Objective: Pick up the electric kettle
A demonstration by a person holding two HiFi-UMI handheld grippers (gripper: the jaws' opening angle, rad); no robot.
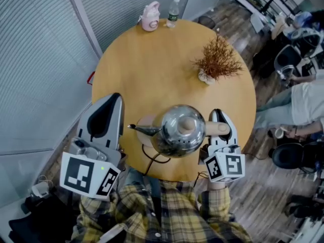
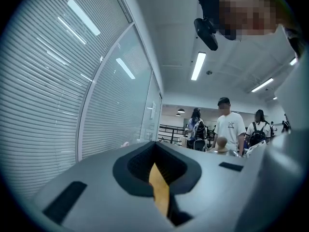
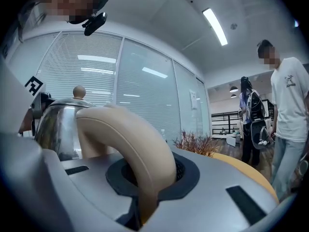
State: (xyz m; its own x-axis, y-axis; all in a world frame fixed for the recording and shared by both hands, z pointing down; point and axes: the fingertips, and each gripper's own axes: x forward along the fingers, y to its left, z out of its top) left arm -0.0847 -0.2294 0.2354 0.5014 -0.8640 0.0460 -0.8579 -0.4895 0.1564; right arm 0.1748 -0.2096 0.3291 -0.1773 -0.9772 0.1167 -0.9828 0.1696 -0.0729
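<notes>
Right gripper (image 1: pixel 218 117) is closed on the beige curved handle (image 3: pixel 130 144) of the shiny steel electric kettle (image 1: pixel 174 135), held over the round wooden desk's (image 1: pixel 152 59) near edge. Its spout points toward the closed, empty left gripper (image 1: pixel 113 104).

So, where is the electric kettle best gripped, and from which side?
Grip the electric kettle by its beige handle, coming from the side opposite the spout: it arches out clear, slim enough for jaws. The right gripper is shut on it there.

The right gripper (image 1: pixel 219 119) holds the electric kettle (image 1: pixel 178 131)'s handle (image 1: pixel 216 129).
</notes>
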